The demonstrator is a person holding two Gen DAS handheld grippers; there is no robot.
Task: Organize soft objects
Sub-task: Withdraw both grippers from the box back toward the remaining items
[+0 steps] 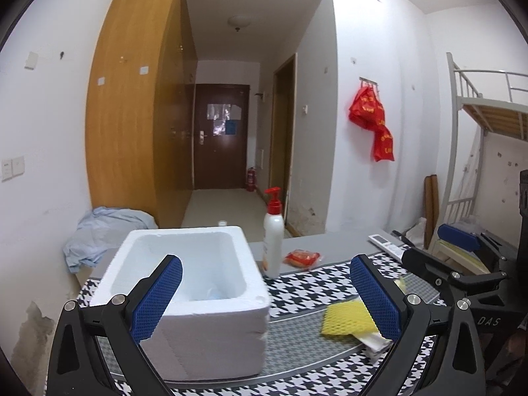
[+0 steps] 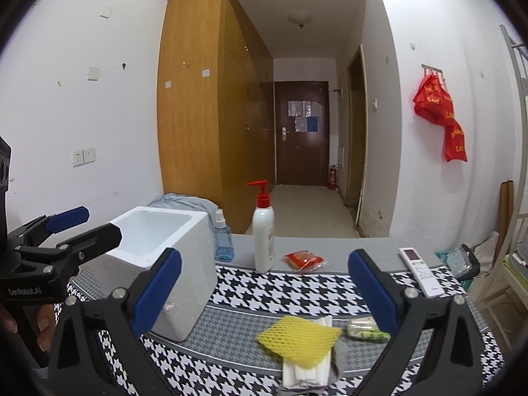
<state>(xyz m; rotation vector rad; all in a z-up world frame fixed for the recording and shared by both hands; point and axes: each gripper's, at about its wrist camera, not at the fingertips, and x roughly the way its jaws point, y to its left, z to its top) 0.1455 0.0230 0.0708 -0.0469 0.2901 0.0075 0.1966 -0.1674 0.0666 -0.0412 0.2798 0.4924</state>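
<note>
The white packet under the yellow foam net was half hidden, and the print on the small green pack beside it was unreadable. Both lay on a houndstooth mat over a grey table, right of the white foam box. The left gripper and right gripper both stood wide apart, holding nothing. "GenRobot.AI" showed on the left gripper's body, seen from the right wrist
</note>
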